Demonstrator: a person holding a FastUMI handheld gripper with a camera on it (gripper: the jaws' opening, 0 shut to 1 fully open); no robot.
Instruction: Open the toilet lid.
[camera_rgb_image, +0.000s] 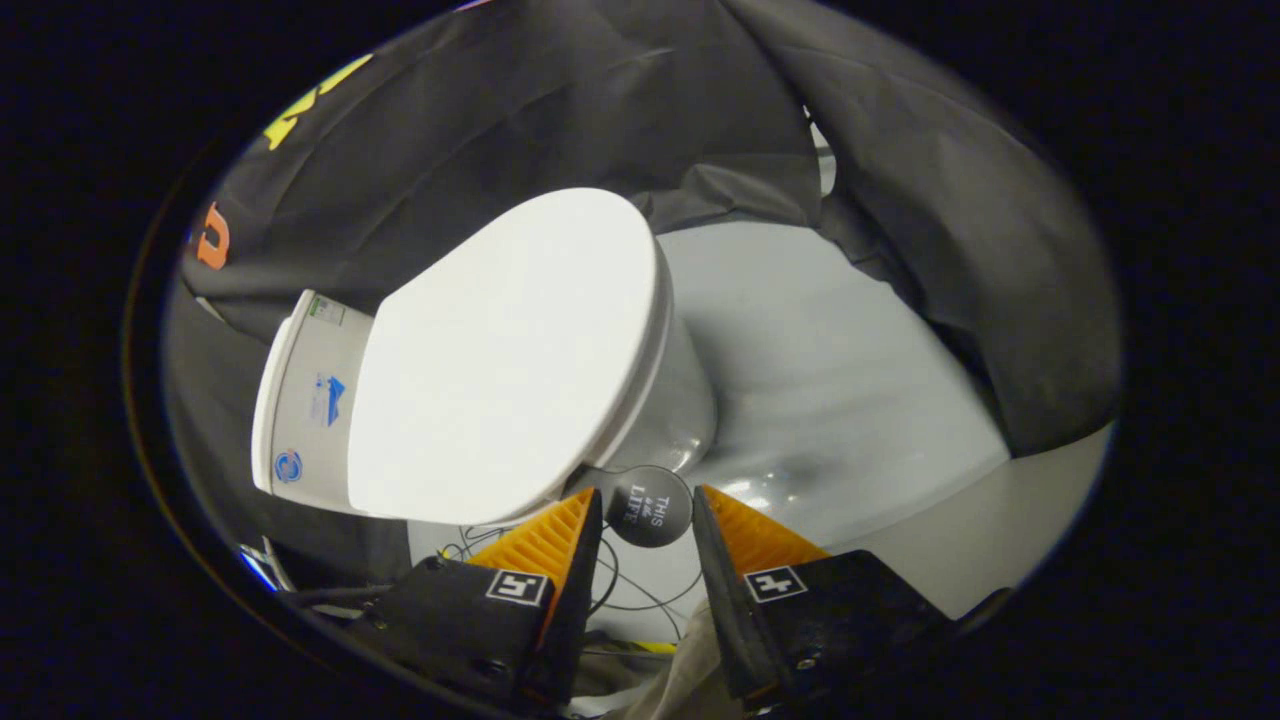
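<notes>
- Resting closed on the bowl, the toilet lid (510, 360) lies just beyond the fingers (560, 535).
- Fingers spread, flanking the lid's dark round knob (649, 506) without touching it.

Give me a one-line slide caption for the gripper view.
Open tongs flank a round dark tab at the closed glossy white toilet lid.

Strong light from above; closed white oval toilet lid (510, 360) blown out, surface detail lost. Glossy pale grey floor (850, 360) carries soft glare patches near white ceramic bowl base (680, 420). Black cloth wall (560, 110) dim, folds barely readable. Fisheye bends edges, darkening toward rim. Open gripper (648, 500) fingers slightly soft.
</notes>
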